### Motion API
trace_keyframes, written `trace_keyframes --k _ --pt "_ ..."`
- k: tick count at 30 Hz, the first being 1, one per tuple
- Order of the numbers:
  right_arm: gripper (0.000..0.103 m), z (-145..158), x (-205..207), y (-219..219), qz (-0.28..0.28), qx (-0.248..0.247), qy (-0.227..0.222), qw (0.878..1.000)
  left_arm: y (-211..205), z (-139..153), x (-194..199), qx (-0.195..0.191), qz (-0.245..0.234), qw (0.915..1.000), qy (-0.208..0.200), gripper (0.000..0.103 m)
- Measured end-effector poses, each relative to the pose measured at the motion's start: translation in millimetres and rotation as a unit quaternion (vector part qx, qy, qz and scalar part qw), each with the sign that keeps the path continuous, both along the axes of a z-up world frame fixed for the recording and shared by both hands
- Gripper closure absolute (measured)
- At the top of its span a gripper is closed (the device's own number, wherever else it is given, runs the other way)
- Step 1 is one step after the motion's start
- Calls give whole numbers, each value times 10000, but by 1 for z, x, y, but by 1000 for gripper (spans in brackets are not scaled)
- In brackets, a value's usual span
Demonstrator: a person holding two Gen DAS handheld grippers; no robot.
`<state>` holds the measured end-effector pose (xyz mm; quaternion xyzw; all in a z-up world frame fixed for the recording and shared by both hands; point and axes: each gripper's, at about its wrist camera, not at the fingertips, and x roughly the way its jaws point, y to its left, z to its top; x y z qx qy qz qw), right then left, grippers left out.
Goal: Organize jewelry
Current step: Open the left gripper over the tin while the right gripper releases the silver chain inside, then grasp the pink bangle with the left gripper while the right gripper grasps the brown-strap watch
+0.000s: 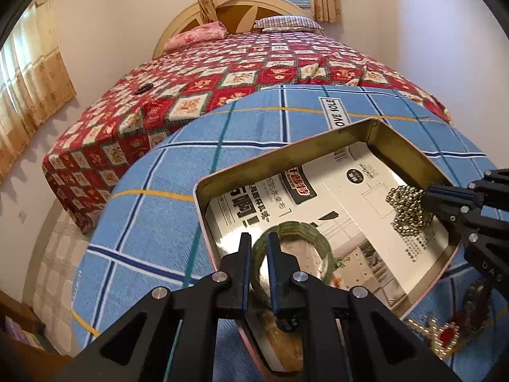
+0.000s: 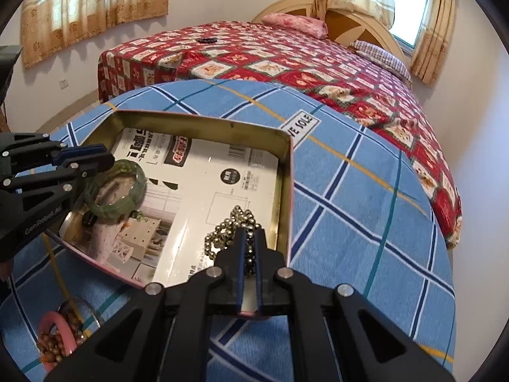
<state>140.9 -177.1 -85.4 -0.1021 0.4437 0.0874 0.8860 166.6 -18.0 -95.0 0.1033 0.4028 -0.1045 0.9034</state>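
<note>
Left gripper (image 1: 259, 248) nearest the lens, jaws nearly closed, pinching the rim of a green bangle (image 1: 296, 242) with one finger inside the ring and one outside. Bangle sits low in the open metal tin (image 1: 286, 154), over the printed paper lining (image 1: 350, 191) at the tin's left end. Right gripper (image 2: 249, 245) clamped almost fully shut on a metal bead chain (image 2: 229, 226); the chain's loose loops are bunched on the paper, just beside the tin's right wall. Tin rests on the table with a blue checked cloth (image 2: 350, 197). Pink bangle and brown beads (image 2: 54, 340) lie on the cloth outside the tin. Red patterned bed (image 1: 222, 73) behind.
</note>
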Motion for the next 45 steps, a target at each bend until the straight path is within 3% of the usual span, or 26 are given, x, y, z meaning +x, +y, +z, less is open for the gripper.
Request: trace_keyframes --k 4,7,8,9,11,12,13,26,45 --pt "97 0 -8 -1 -72 18 33 10000 -6 -2 -2 122 -40 9998 -131 89" --pt "94 1 -10 0 -100 63 -35 9999 -10 2 -4 51 -72 9998 -187 67" --pt "92 1 -10 -1 -98 149 -48 9998 -12 6 -8 91 -49 9994 -327 50" --pt "84 3 -10 -1 -84 277 -65 9996 -13 9 -12 86 -67 9991 -418 37" --pt "66 8 -14 0 -75 332 -178 9993 -15 18 -20 160 -34 9979 -625 29" --pt "51 13 -17 2 -56 295 -312 9991 -16 22 -22 218 -8 9973 -698 29" --pt "48 17 -19 3 -37 269 -405 9988 -15 25 -23 234 9 9972 -715 29" --pt "48 30 -45 -2 -132 134 -605 9980 4 32 -62 189 509 9970 -551 29" --pt "44 10 -120 -34 -500 372 -413 9972 9 0 -146 408 291 9987 -87 29"
